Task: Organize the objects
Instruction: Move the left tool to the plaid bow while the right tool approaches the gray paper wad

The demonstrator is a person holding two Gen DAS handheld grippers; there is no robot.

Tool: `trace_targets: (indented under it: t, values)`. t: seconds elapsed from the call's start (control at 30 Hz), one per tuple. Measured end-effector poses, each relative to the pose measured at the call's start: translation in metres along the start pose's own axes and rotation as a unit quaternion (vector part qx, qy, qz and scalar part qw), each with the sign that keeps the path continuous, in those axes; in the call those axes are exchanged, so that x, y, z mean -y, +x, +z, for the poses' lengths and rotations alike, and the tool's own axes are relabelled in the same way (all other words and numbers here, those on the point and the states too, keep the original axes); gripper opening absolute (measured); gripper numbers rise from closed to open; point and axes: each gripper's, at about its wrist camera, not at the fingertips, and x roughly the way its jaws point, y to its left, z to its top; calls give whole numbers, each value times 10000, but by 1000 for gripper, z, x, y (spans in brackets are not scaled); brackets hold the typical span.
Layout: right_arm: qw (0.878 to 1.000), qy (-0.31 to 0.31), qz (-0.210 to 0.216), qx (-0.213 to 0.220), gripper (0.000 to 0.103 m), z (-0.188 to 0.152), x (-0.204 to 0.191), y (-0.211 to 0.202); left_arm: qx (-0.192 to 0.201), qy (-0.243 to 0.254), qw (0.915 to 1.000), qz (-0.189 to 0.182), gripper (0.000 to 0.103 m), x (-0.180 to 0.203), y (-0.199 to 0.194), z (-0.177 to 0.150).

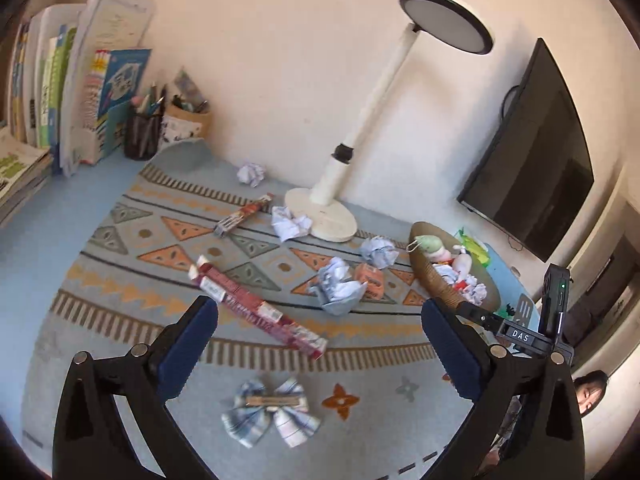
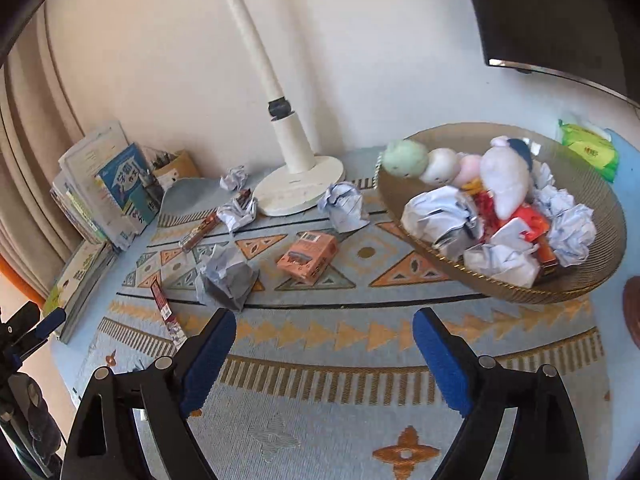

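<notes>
Both your grippers, left and right, have fingers apart, nothing between. Basket: paper balls bury an orange box; its right rim is cut off.

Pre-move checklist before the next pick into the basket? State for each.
1. left gripper open, nothing between the pads: ok.
2. right gripper open, empty: ok.
3. Loose items remain on the mat: red box, crumpled paper, orange box: ok.
4. basket has room: cannot tell, already piled.
5. lamp base close to paper balls: not ok.
</notes>
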Motion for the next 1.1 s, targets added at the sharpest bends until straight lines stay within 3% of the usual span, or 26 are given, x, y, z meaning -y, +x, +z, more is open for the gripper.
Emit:
trace_targets:
  t: [0.1, 0.17, 0.23, 0.5, 0.67, 0.87, 1.1]
  values:
    - [9996, -68, 31, -268, 89, -16, -13, 35, -302, -248, 9982, 460, 102, -39, 9, -21]
    - [9985, -187, -224, -470, 89, -20, -19, 48, -423, -289, 9963, 694, 102, -54, 19, -34]
    - [9984, -362, -345, -276, 90, -22, -25, 43, -504, -274, 9950, 819, 102, -64, 28, -45]
    - [9964, -489, -542, -432, 91, -25, -28, 51, -467, -37, 9924, 1142, 102, -65, 45, -67]
    - [9959, -473, -590, -492, 91, -26, -28, 53, -307, -195, 9950, 931, 102, -70, 38, -67]
    - [9958, -462, -593, -515, 91, -26, -29, 53, -441, 36, 9918, 1200, 102, -61, 44, -68]
    - [9962, -473, -474, -550, 91, -27, -29, 55, -370, -77, 9965, 747, 102, -63, 33, -73]
